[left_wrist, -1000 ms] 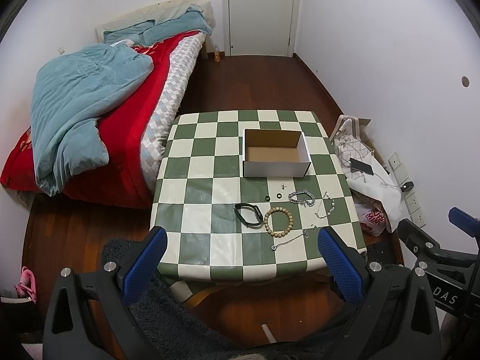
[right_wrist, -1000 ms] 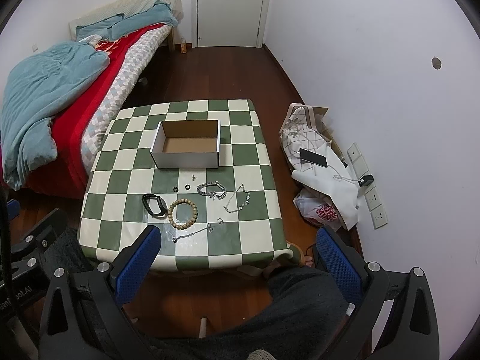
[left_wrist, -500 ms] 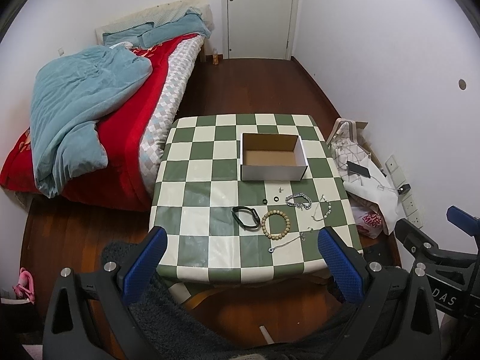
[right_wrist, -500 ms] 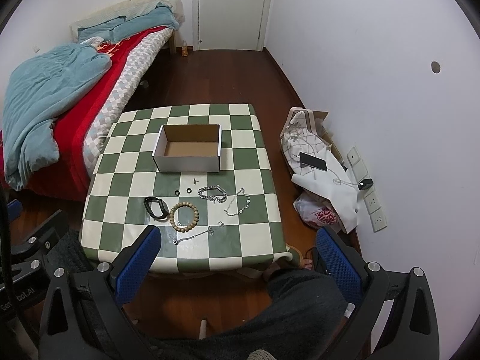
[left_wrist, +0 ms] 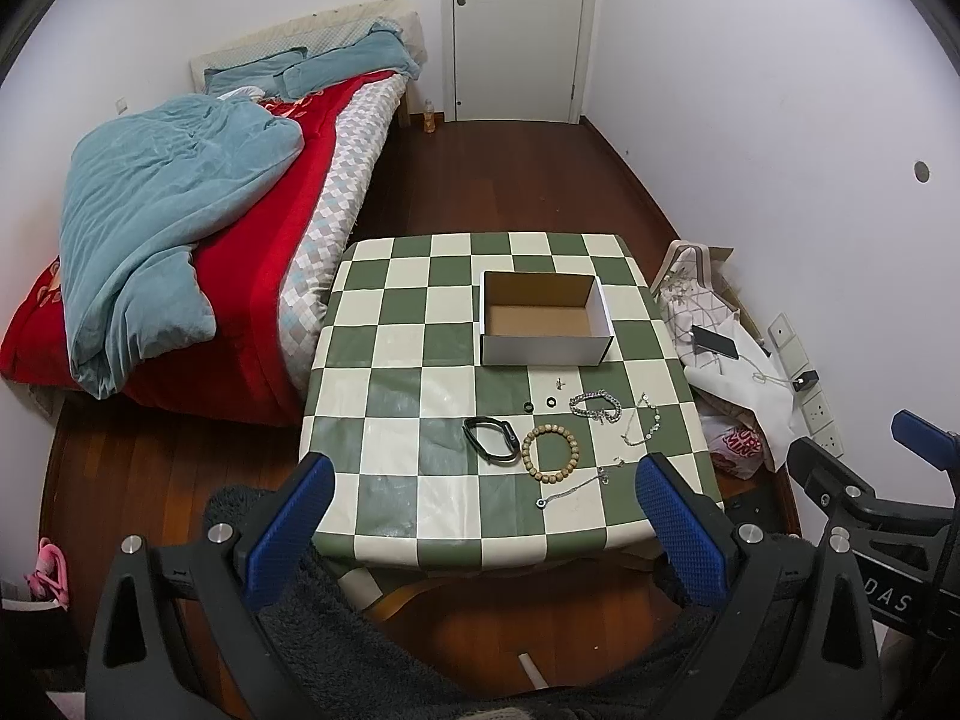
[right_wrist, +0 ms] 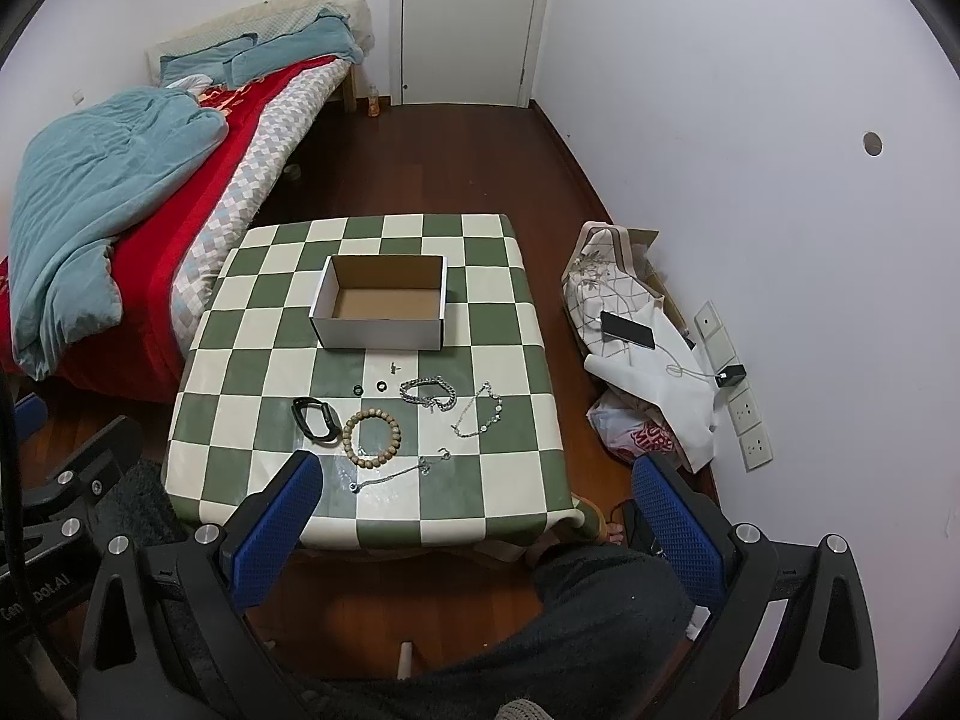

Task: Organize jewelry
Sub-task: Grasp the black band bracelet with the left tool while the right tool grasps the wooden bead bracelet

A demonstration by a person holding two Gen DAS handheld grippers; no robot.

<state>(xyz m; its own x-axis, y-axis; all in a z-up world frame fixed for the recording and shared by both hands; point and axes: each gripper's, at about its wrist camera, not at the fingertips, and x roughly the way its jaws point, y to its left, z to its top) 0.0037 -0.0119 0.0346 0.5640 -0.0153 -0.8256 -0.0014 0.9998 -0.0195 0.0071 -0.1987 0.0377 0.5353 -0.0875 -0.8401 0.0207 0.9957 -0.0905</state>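
Both grippers spread, empty: left gripper [left_wrist: 486,516], right gripper [right_wrist: 477,507], above near desk [left_wrist: 390,504] edge.
Thin chain [left_wrist: 573,487] nearest: light, limp, slippery; pinch mid-run.
Bead bracelet [left_wrist: 550,454]: stiffer, grab rim.
Black band [left_wrist: 491,438], silver chains [left_wrist: 596,405] beyond.
Box [left_wrist: 543,320] farthest, empty.

On the table [left_wrist: 384,360] the box [left_wrist: 543,354] sits toward the far side, with the bead bracelet [left_wrist: 550,454] nearer than it, the band [left_wrist: 491,440] just left of the bracelet and the chains [left_wrist: 597,405] to its right.
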